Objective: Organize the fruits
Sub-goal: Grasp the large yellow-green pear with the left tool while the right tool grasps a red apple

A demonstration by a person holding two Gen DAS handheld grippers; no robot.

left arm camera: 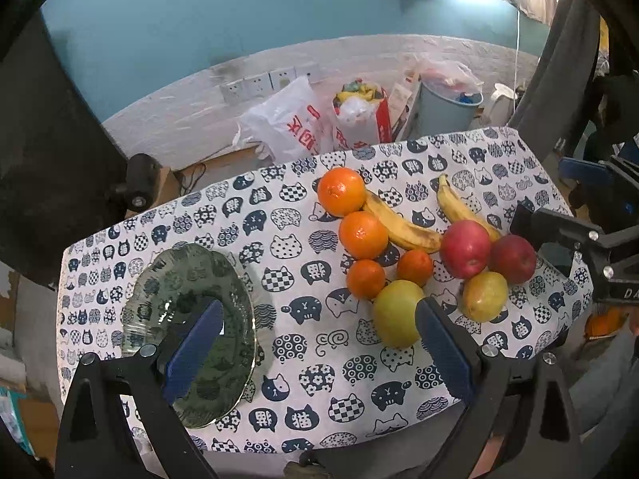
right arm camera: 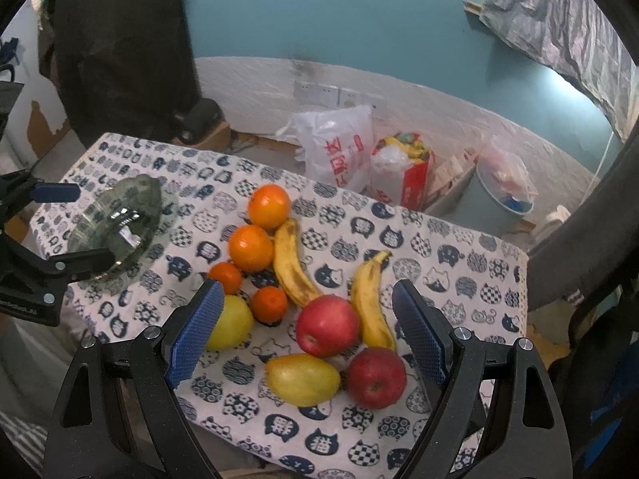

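Observation:
A green glass plate sits empty at the table's left; it also shows in the right wrist view. Fruits lie grouped on the right: several oranges, two bananas, two red apples and two yellow-green pears. My left gripper is open above the cloth between the plate and the fruit. My right gripper is open and hovers over the apples and pears, holding nothing.
The table carries a cat-print cloth. Behind it on the floor stand plastic bags, a red bag and a grey bin. A dark cabinet stands at the back left.

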